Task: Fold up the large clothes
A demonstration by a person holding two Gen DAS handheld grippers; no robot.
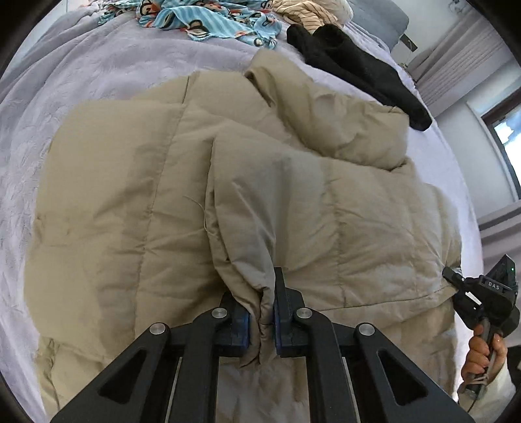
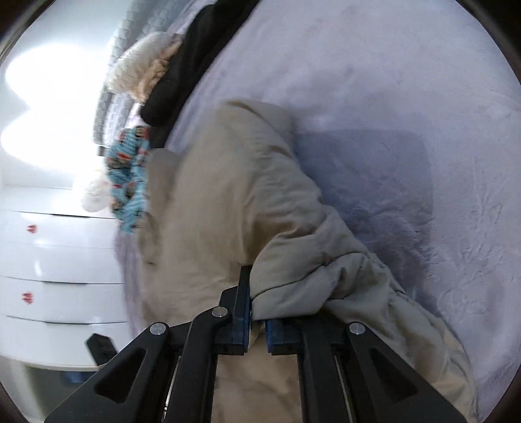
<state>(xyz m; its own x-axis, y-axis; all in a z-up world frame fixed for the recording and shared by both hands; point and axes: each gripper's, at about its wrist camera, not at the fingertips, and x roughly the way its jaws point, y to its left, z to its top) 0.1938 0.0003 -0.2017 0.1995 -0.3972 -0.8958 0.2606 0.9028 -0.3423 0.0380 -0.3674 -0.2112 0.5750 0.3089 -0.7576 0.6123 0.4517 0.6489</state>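
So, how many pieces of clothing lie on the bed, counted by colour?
Beige: 1, the puffy quilted beige jacket, pinched by the left gripper and the right gripper.
Black: 1, the black knit garment.
Blue: 1, the light blue cartoon-print garment.
Cream: 1, the cream striped fuzzy garment; it may be more than one piece.
Total: 4
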